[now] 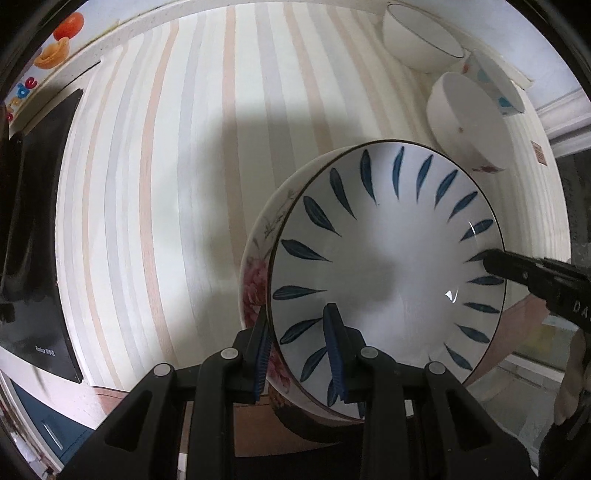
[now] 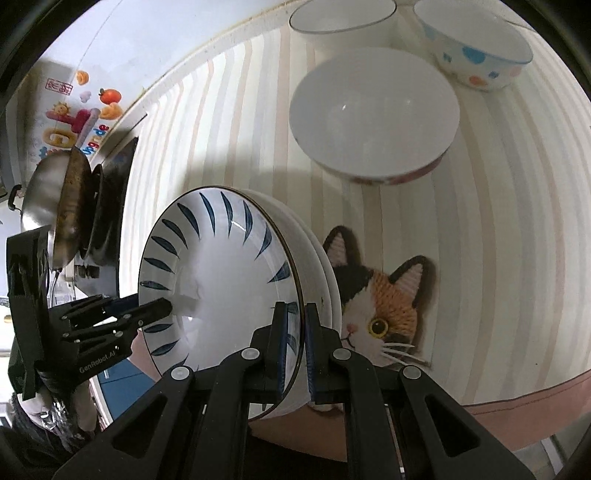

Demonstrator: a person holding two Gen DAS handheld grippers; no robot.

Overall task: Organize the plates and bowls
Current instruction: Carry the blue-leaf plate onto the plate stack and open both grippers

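Two stacked plates held between both claws above the striped bench [image 1: 155, 192], the pair near its front edge. Upper one, the blue-leaf plate [image 1: 388, 266], white with dark blue leaf strokes round the rim; beneath it the floral plate [image 1: 255, 284], only its pink-flowered rim showing on the left in the left wrist view. Left claw [image 1: 299, 347] clamped on the near rim of the stack: one blue pad inside the blue-leaf plate, the other outside under the floral rim. Right claw [image 2: 295, 343] clamped on the opposite rim, pads close together with the plate edges pinched between them; it appears in the left wrist view as a black finger reaching onto the right side of the plate. In the right wrist view the stack looks tilted on edge, with a cat picture [image 2: 380, 306] on the bench cloth just behind it. Further back on the bench, well apart from the plates: a plain white bowl [image 2: 373, 114] nearest, a spotted bowl [image 2: 476, 55] to its right, a third white bowl with a thin dark rim [image 2: 343, 22] behind. A wok [image 2: 55, 199] sits on the black stove [image 1: 37, 229] at the bench's left end. Colourful stickers [image 2: 81, 114] on the wall above it.
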